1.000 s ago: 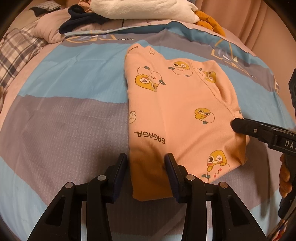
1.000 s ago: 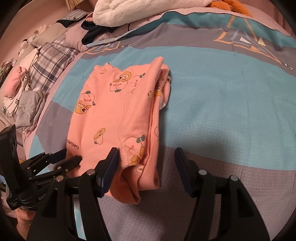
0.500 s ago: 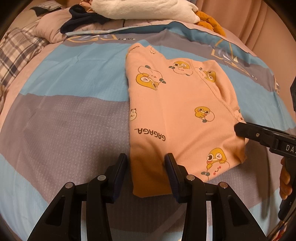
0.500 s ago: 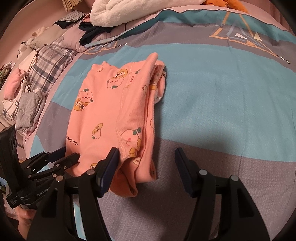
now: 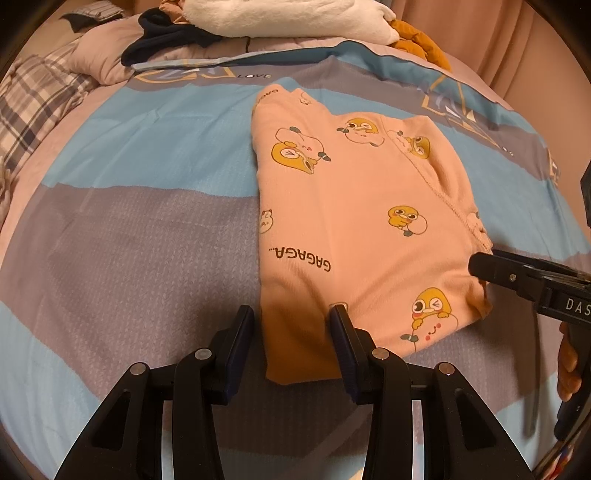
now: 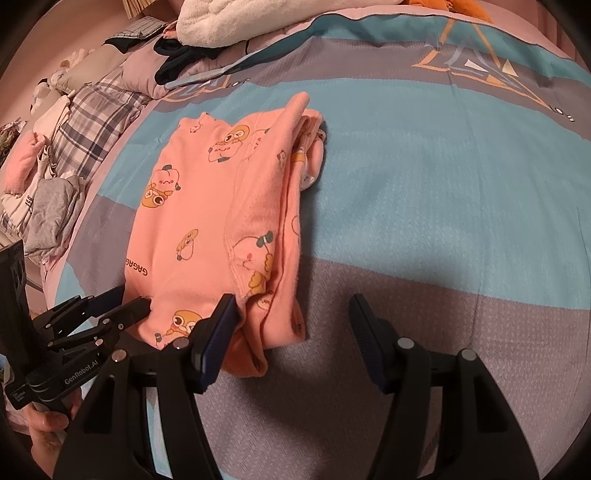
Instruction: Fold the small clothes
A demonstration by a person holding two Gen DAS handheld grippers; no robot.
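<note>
A small pink garment (image 5: pixel 354 221) printed with yellow ducks and "GAGAGA..." lies folded into a long rectangle on the bed; it also shows in the right wrist view (image 6: pixel 221 229). My left gripper (image 5: pixel 291 328) is open, its fingers either side of the garment's near left corner, holding nothing. My right gripper (image 6: pixel 291 321) is open over the garment's near right corner, its left finger (image 6: pixel 218 325) against the folded layers. In the left wrist view the right gripper (image 5: pixel 491 266) comes in from the right at the garment's edge.
The bed has a blue and grey striped quilt (image 5: pixel 147 229). A white fluffy blanket (image 5: pixel 280 18), dark clothing (image 5: pixel 162 33) and an orange plush (image 5: pixel 417 40) lie at the far end. A plaid cloth (image 6: pixel 92 122) and piled clothes (image 6: pixel 44 199) lie at the left.
Both grippers have drawn back a little toward the garment's near edge. The garment lies the same and both grippers stay open.
</note>
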